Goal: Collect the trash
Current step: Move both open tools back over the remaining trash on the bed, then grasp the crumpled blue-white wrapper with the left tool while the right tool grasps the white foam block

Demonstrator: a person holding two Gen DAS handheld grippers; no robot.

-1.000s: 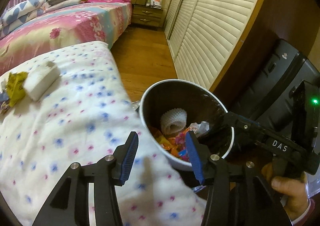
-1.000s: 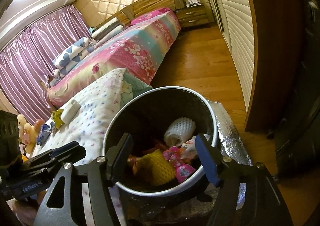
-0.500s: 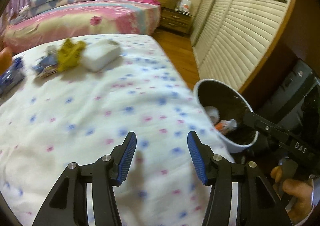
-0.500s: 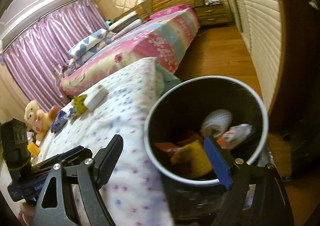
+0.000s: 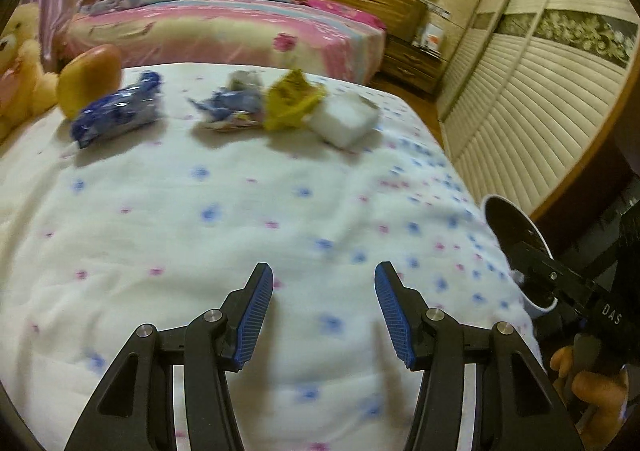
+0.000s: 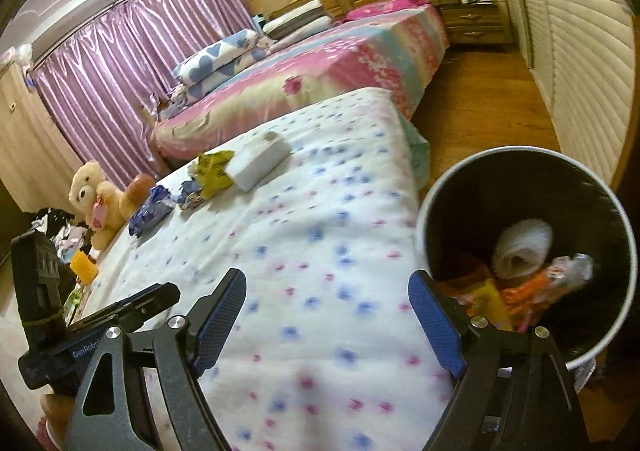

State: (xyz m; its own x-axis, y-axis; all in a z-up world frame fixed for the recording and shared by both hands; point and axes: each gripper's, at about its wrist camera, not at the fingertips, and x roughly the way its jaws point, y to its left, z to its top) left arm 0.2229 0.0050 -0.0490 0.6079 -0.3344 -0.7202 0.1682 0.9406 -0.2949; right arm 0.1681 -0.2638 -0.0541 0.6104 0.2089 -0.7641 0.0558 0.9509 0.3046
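Both the left tool [image 5: 324, 311] and right tool [image 6: 328, 319] gape empty above bare quilt [image 5: 240, 219]; the round bin [image 6: 436, 211] abuts the quilt's edge; crumpled wrappers [image 5: 294, 105] lie far off.

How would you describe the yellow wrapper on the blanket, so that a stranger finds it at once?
Look at the white blanket with blue and pink dots, then at the row of trash along its far side. The yellow wrapper is crumpled between the white block and the bluish wrappers, the only yellow piece there.
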